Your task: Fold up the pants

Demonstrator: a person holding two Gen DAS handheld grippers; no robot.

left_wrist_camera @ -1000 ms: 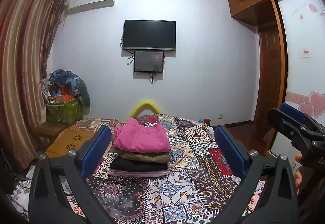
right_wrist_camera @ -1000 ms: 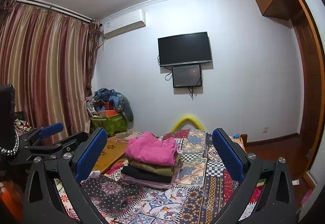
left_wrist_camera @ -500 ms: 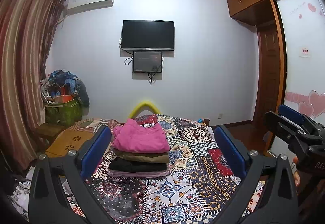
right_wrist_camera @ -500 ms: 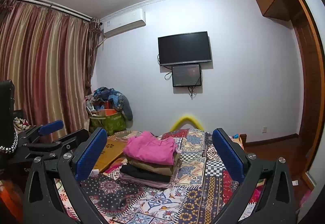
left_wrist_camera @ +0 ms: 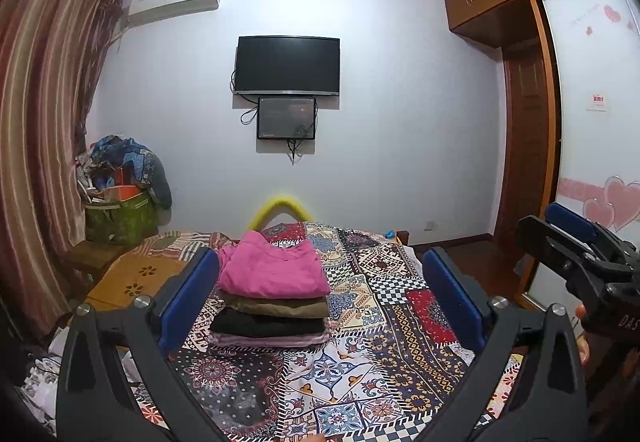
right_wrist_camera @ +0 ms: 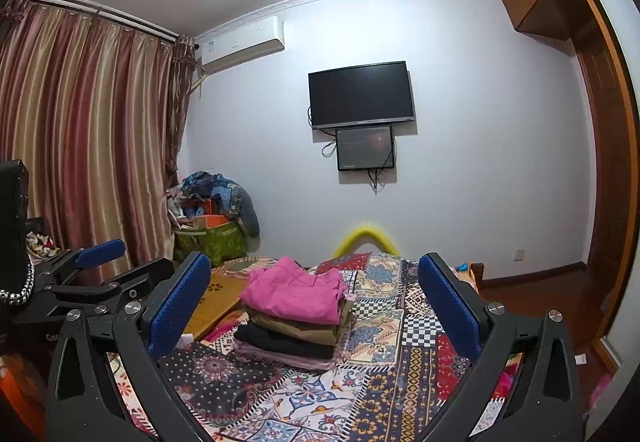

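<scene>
A stack of folded pants [left_wrist_camera: 272,302] [right_wrist_camera: 294,318] lies on the patterned bedspread [left_wrist_camera: 380,354] [right_wrist_camera: 384,358], pink pair on top, then olive, black and pale pink. My left gripper [left_wrist_camera: 320,298] is open, held above the bed short of the stack, nothing between its blue pads. My right gripper [right_wrist_camera: 316,302] is open too, empty, also back from the stack. Each gripper shows in the other's view: the right gripper [left_wrist_camera: 576,254] at the right edge, the left gripper [right_wrist_camera: 92,266] at the left edge.
A yellow curved bar [left_wrist_camera: 280,205] rises at the bed's far end. A green bag heaped with clothes [left_wrist_camera: 120,209] stands by the striped curtain [right_wrist_camera: 80,145]. A TV [left_wrist_camera: 287,65] hangs on the far wall. A wooden wardrobe [left_wrist_camera: 532,121] and floor lie to the right.
Both grippers have barely shifted; the view drifts very slightly. The stack has not moved and both grippers stay open.
</scene>
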